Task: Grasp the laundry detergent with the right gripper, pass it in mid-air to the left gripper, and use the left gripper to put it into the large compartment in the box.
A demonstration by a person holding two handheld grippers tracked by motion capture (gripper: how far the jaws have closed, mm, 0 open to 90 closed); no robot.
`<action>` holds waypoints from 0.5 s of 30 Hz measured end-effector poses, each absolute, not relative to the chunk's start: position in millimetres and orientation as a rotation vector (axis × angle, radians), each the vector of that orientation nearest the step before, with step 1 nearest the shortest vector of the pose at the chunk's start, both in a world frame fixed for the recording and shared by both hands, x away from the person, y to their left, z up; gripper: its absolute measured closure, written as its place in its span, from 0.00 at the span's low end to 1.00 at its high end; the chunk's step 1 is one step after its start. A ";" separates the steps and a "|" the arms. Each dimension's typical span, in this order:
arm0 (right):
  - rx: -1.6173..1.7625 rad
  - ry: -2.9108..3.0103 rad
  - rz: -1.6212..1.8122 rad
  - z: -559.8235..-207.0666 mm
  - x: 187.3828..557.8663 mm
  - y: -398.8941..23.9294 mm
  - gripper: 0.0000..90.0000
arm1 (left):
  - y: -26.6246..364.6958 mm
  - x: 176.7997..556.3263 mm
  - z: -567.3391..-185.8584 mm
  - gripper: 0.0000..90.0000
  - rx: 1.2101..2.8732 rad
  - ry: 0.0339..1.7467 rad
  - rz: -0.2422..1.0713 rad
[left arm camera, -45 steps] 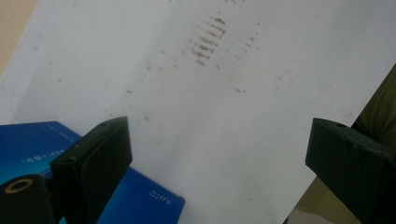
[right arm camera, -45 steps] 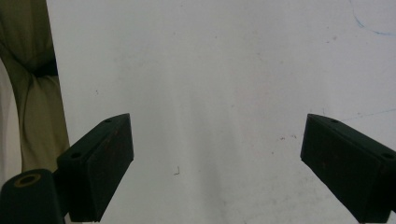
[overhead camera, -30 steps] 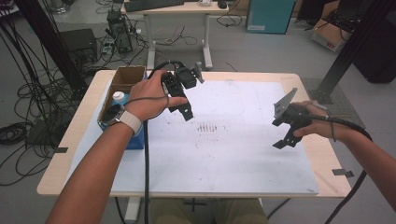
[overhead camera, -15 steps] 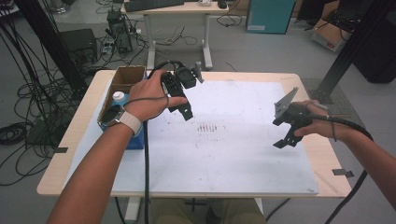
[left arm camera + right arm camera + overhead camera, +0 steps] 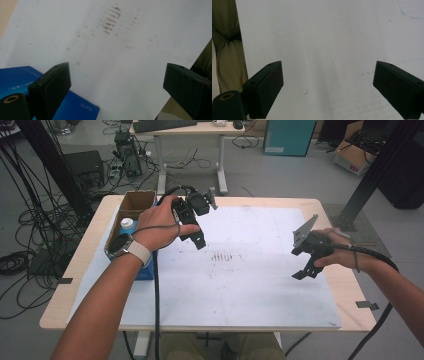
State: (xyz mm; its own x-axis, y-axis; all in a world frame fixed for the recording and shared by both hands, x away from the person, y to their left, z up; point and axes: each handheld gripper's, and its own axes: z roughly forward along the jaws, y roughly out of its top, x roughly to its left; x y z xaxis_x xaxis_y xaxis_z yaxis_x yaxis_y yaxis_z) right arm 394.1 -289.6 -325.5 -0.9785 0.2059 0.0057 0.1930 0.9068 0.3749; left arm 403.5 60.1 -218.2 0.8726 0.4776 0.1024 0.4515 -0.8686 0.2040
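Observation:
My left gripper (image 5: 198,239) is held above the left half of the white sheet (image 5: 240,285), in a hand that wears a wristwatch. Its jaws stand wide open in the left gripper view (image 5: 116,72) with nothing between them. They look down on the sheet's brown smudge marks (image 5: 110,20) and on a corner of a blue box (image 5: 15,80). My right gripper (image 5: 306,270) hovers over the sheet's right edge, pointing down. In the right gripper view its jaws (image 5: 328,70) are wide open over bare white paper.
A blue box (image 5: 146,271) lies at the table's left side beside the left forearm. Behind it stands an open cardboard box (image 5: 135,202), with a white-capped bottle (image 5: 127,223) next to it. Cables trail from both grippers. The person's khaki trousers (image 5: 227,50) show past the table edge.

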 end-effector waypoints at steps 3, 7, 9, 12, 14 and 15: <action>0.318 3.033 0.588 -324.7 394.4 -289.6 0.10 | 60.4 403.8 -218.2 0.09 2.874 0.720 0.221; 0.320 3.032 0.591 -325.0 394.3 -289.4 0.10 | 59.9 404.4 -218.8 0.09 2.875 0.718 0.225; 0.319 3.032 0.591 -325.4 394.2 -289.2 0.10 | 59.5 404.7 -219.2 0.09 2.873 0.722 0.220; 0.316 3.036 0.589 -325.8 394.1 -289.2 0.10 | 59.2 405.3 -219.3 0.09 2.874 0.719 0.222; 0.319 3.034 0.594 -326.5 394.4 -289.9 0.10 | 59.5 405.6 -219.6 0.09 2.874 0.720 0.222; 0.322 3.033 0.592 -326.7 394.6 -290.1 0.10 | 59.7 405.7 -219.9 0.09 2.874 0.725 0.219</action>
State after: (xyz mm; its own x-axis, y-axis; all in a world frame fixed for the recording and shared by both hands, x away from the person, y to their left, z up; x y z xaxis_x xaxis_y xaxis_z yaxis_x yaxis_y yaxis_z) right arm 394.6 -290.1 -326.7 -0.9779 0.2091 0.0057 0.1959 0.9058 0.3758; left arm 405.7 59.7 -219.9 0.8711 0.4808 0.1001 0.4559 -0.8675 0.1991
